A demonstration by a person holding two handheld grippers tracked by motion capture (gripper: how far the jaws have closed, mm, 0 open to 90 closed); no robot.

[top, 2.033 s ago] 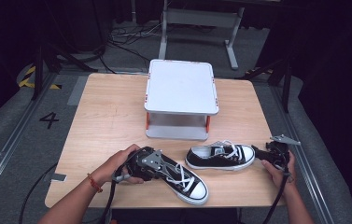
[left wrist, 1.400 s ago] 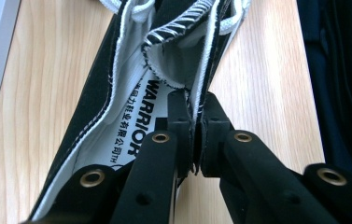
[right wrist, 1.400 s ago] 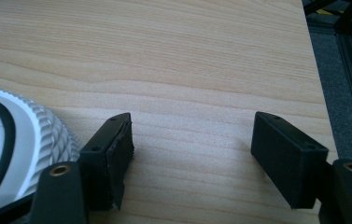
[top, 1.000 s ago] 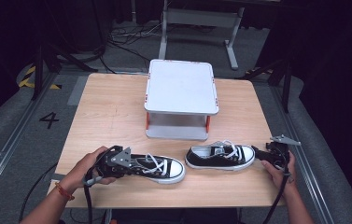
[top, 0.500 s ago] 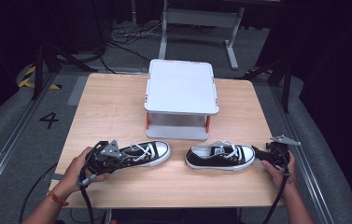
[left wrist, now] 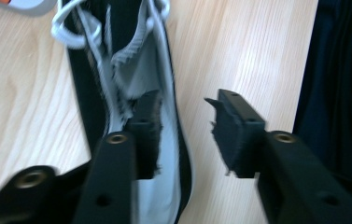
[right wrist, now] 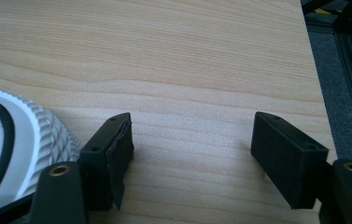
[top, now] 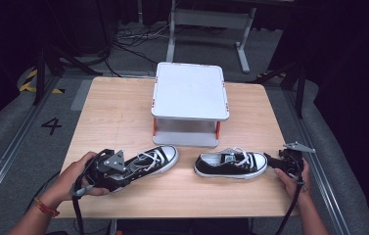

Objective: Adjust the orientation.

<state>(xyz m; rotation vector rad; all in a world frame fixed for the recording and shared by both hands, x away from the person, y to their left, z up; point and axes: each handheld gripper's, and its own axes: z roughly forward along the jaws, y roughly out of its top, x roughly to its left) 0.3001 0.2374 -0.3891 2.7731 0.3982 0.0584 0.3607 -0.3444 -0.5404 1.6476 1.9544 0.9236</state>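
Change: since two seconds ago the left shoe (top: 143,164) has been drawn from the middle of the surface (top: 113,110) toward its near left part and turned, so its white toe now points up and right toward the stand (top: 190,100); the right shoe (top: 231,164) has not moved
Left gripper (top: 104,171): jaws apart at a middling width, one jaw inside the heel opening of the left shoe (left wrist: 131,93), the other outside its wall, not pressed together
Right gripper (top: 284,164): spread wide, holding nothing, jaws just beside the toe of the right shoe (right wrist: 19,144)
Where the shoes are: both lie on the near part of the surface in front of the stand, apart from each other
Count: two shoes, two grippers, one stand
Shoes: black canvas low-tops, white laces, white rubber soles and toe caps; the toe bumper is ribbed, the lining pale grey
Stand: flat pale grey squarish top with rounded corners, orange-red legs, a lower shelf beneath
Surface: light wood grain, rounded corners
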